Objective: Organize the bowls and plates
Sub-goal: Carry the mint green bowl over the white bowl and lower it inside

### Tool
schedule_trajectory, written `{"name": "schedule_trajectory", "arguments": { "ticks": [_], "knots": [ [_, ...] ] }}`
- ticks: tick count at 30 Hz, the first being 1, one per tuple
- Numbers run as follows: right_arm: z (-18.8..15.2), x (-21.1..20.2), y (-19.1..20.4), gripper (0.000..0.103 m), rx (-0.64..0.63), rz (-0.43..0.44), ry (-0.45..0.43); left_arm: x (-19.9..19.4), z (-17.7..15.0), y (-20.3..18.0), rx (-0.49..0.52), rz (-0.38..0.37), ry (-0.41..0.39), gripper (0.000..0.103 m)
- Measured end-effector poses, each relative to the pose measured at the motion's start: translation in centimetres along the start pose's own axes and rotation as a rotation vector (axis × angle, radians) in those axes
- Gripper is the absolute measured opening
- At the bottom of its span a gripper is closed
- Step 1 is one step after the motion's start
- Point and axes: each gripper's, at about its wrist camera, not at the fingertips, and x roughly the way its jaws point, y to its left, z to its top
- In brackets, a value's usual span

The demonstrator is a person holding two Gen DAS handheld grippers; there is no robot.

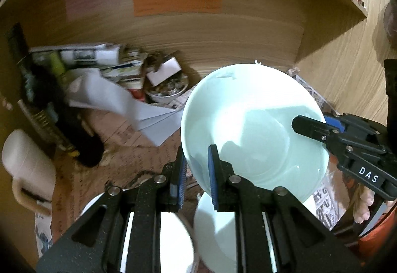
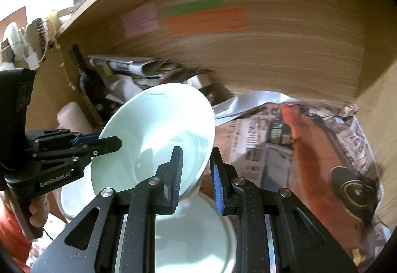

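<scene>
My left gripper (image 1: 196, 173) is clenched on the near rim of the pale green bowl (image 1: 248, 124); my right gripper (image 2: 196, 173) pinches the opposite rim. The bowl hangs tilted between them, above another pale dish (image 2: 193, 230) and in front of the wooden panel (image 1: 173, 32). Each grip is only a thin bite of rim, so I judge that uneven pulling could twist the bowl free onto the dish below. Only the left view shows the beige mug (image 1: 27, 163); only the right view shows the newspaper (image 2: 285, 149) spread right of the bowl.
</scene>
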Motion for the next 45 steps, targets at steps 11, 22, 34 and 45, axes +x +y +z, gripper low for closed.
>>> {"name": "schedule_trajectory", "arguments": {
  "ticks": [11,22,34,45],
  "knots": [
    [-0.9,0.3,4.5,0.020,-0.047,0.086,0.011,-3.9,-3.7,3.5,-0.073,0.054,-0.064,0.016],
    [-2.0,0.9,8.2,0.021,-0.091,0.144,0.042,-6.3,-6.9,6.0,-0.137,0.096,-0.081,0.016],
    [-3.4,3.0,11.1,0.021,-0.124,0.190,0.106,-7.1,-10.3,8.5,-0.218,0.128,-0.062,0.016],
    [-4.3,5.0,12.9,0.021,-0.146,0.207,0.160,-6.8,-12.2,10.2,-0.266,0.142,-0.035,0.016]
  ]
}}
